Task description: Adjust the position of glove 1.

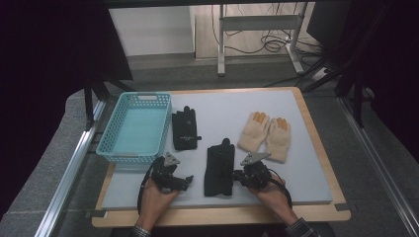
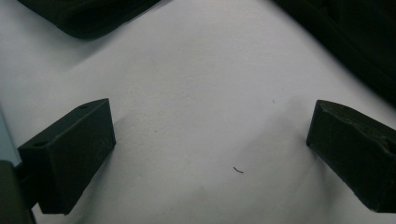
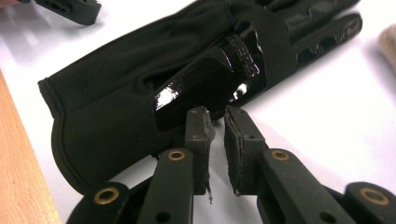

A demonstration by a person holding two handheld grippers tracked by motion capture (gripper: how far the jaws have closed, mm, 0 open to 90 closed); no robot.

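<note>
On the desk (image 1: 306, 163) in the high view: two black gloves, two cream gloves (image 1: 267, 136) with orange fingertips, one blue basket (image 1: 134, 127), two grippers. Near glove (image 1: 220, 169) lies flat mid-desk, long axis running front to back, fingers pointing away from the person, cuff toward the front edge. Far glove (image 1: 185, 129) lies just right of the basket, same heading. Right gripper (image 1: 236, 175) sits at the near glove's right edge. Left gripper (image 1: 188, 180) rests on bare mat left of that glove, front of the basket. Open room along the front strip and far right.

Left gripper view: left gripper (image 2: 210, 154) jaws stand wide apart over bare mat, nothing between; glove edges dark at top left and top right.

Right gripper view: right gripper (image 3: 219, 126) jaws nearly together, narrow gap, nothing held; tips just at the near glove (image 3: 140, 79) beside its glossy patch. Wood edge at left.
</note>
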